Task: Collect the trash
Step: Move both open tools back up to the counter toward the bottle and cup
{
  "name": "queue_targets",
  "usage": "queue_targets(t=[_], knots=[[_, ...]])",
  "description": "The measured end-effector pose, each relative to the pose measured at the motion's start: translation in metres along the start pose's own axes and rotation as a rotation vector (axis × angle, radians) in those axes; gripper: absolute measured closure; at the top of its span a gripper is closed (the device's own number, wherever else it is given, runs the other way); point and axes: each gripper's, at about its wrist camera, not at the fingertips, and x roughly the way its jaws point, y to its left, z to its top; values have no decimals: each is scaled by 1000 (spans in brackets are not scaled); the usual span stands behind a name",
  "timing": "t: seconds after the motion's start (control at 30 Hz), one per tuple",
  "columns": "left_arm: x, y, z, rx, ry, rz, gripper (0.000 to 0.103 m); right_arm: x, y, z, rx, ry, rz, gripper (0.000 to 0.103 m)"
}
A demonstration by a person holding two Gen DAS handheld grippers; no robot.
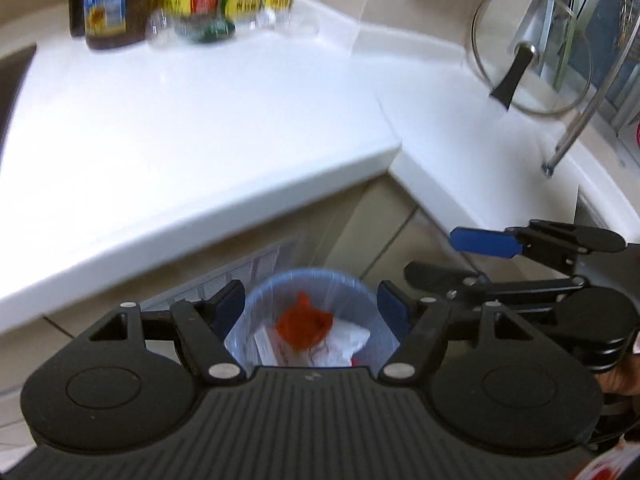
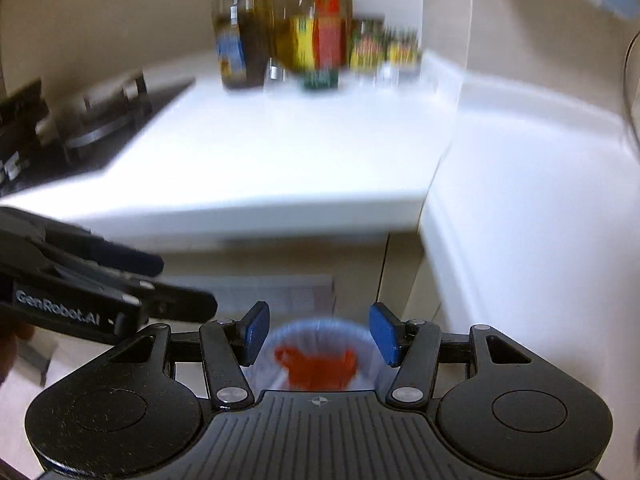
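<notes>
Trash (image 1: 306, 326), a red scrap among white wrappers, lay in the lined bin (image 1: 280, 284) below both wide-open, empty grippers (image 1: 312, 308) (image 2: 318, 334); a careless swing might have snagged the liner.

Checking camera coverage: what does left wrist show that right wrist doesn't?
Left wrist only: a glass pot lid leaning at the back right, a metal rod, and white trash under the orange piece.

Right wrist only: the stove at left.

Both: white counter, blurred bottles and jars, the lined bin holding orange trash, and both hand-held grippers, left and right, open and empty.
</notes>
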Motion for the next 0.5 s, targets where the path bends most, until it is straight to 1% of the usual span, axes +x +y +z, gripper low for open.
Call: queue_targets(t=[0.1, 0.2, 0.33, 0.5], knots=[[-9, -2, 16, 1, -51, 17, 33, -10, -8, 13, 10, -60, -12, 47], [-12, -4, 32, 7, -94, 53, 33, -10, -20, 27, 19, -89, -25, 47], [-11, -1, 46, 3, -126, 113, 33, -3, -39, 38, 39, -86, -24, 47], [-9, 1, 60, 19, -137, 191, 33, 8, -63, 47, 21, -72, 7, 47]])
